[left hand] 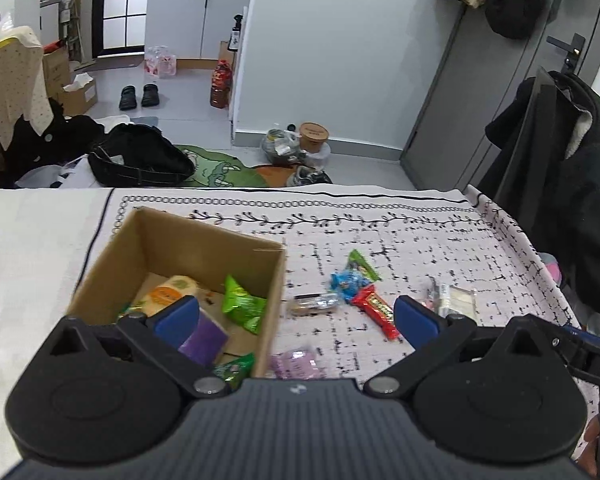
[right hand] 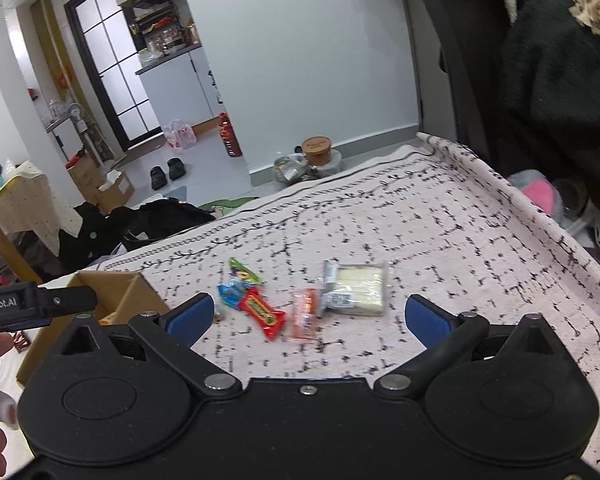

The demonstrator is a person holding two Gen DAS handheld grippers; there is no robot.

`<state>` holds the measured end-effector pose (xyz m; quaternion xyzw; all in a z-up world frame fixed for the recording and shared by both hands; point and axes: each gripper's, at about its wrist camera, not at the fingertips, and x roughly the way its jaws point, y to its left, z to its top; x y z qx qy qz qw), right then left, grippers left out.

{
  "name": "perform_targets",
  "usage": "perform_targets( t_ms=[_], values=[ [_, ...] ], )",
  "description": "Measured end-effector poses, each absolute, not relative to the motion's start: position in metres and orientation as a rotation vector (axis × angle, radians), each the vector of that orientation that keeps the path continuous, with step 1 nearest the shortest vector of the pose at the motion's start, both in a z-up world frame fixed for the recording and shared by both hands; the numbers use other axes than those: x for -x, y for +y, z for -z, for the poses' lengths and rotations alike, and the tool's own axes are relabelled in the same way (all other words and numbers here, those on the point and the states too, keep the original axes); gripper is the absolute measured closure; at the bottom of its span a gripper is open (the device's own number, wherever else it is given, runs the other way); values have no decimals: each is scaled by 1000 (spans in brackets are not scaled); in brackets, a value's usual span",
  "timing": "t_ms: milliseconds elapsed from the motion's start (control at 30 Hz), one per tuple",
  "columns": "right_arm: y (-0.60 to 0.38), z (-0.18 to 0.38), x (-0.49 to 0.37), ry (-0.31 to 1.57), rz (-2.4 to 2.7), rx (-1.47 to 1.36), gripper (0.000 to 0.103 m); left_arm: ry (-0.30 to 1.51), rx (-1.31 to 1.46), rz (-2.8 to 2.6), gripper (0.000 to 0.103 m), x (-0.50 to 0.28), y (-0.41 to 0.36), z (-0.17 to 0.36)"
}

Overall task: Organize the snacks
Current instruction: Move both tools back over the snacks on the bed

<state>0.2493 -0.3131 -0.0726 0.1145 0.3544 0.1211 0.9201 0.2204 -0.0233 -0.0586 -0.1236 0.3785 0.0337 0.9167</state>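
The tablecloth [right hand: 440, 240] is pale pink with broken black grid lines and a black vine border along its far edge. The cardboard box [left hand: 204, 248] at the left edge is plain brown; inside lie a bright green packet [left hand: 242, 308], a purple packet [left hand: 204, 340] and a cream and orange one [left hand: 172, 290]. On the cloth lie a red bar wrapper with a yellow-green label [right hand: 262, 312], a blue wrapper [right hand: 230, 294], an orange packet [right hand: 306, 314] and a cream slab in clear wrap [right hand: 360, 284]. Both grippers are black with blue pads [right hand: 422, 316].
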Motion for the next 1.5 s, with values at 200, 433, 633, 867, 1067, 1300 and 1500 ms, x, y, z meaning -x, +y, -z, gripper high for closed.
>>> perform_targets(
  t_ms=[200, 433, 633, 867, 1067, 1300, 1500],
  values=[
    [-328, 83, -256, 736, -243, -256, 1, 805, 249, -55, 0, -233, -43, 63],
    [-343, 96, -268, 765, -225, -290, 8, 859, 243, -53, 0, -248, -64, 77],
    [-352, 107, -280, 796, -215, -314, 12, 872, 239, -43, 1, -263, -79, 85],
    [-348, 122, -301, 836, -218, -327, 17, 901, 261, -32, 3, -288, -95, 104],
    [-340, 136, -323, 869, -209, -321, 18, 921, 284, -52, 12, -306, -103, 119],
    [-330, 153, -342, 912, -207, -312, 22, 960, 316, -76, 28, -327, -105, 139],
    [-321, 165, -356, 930, -201, -307, 22, 1007, 333, -77, 43, -341, -109, 156]
  ],
)
